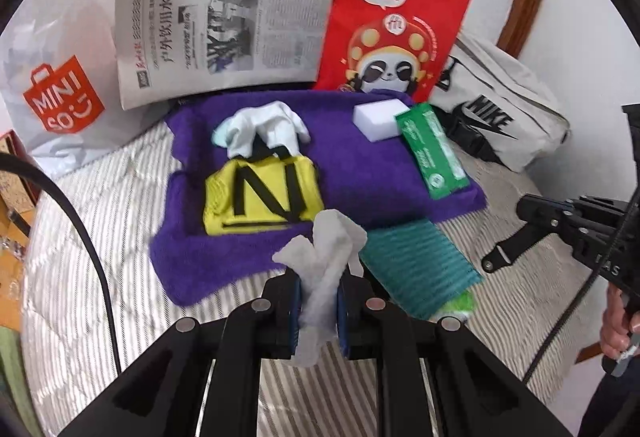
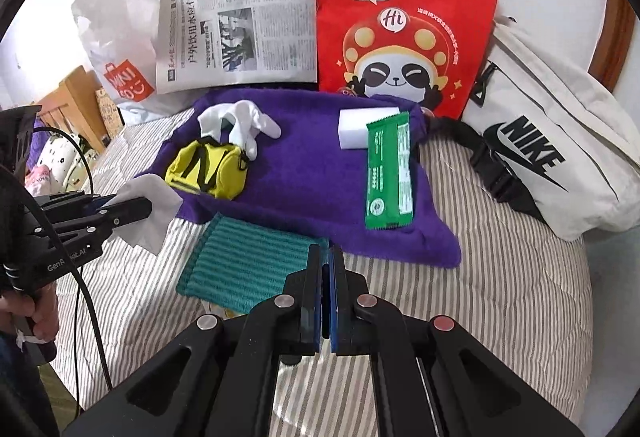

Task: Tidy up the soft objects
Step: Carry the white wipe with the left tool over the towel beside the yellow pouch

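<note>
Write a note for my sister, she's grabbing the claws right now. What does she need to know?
Left claw: shut on a crumpled white tissue, held up above the striped bed cover.
Right claw: shut, with nothing in it, over the near edge of the teal ribbed cloth.
On the purple towel: yellow mini bag, white gloves, white sponge block, green packet.
Done: the tissue is picked up.
Left: put the tissue somewhere, then probably sort the teal cloth and the rest.
</note>
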A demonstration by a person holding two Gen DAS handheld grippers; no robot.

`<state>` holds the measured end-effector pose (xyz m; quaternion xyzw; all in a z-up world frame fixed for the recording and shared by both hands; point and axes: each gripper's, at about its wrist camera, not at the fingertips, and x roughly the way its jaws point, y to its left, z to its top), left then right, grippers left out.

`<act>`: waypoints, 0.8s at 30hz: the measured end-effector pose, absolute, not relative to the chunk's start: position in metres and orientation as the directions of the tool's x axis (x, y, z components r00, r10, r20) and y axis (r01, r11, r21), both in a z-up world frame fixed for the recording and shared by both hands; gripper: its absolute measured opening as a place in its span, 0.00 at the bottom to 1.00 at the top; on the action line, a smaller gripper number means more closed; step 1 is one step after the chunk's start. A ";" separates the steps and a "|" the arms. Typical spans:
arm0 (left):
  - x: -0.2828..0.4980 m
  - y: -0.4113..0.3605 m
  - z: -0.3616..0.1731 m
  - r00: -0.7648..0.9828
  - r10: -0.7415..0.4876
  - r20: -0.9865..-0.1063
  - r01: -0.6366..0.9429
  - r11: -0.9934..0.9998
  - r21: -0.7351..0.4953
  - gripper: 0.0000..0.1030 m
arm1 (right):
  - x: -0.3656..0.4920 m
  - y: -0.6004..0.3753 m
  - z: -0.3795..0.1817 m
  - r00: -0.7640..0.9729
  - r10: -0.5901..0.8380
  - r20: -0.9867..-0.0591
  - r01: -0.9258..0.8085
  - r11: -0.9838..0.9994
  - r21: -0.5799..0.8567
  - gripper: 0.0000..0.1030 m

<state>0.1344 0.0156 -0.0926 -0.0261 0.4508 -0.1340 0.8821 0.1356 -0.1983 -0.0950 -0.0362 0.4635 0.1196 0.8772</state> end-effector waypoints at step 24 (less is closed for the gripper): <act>0.201 0.024 -0.079 0.585 -0.254 -0.770 0.189 0.966 -0.175 0.14 | 0.230 -0.196 -0.115 0.513 0.260 -0.818 -0.227 0.960 0.163 0.03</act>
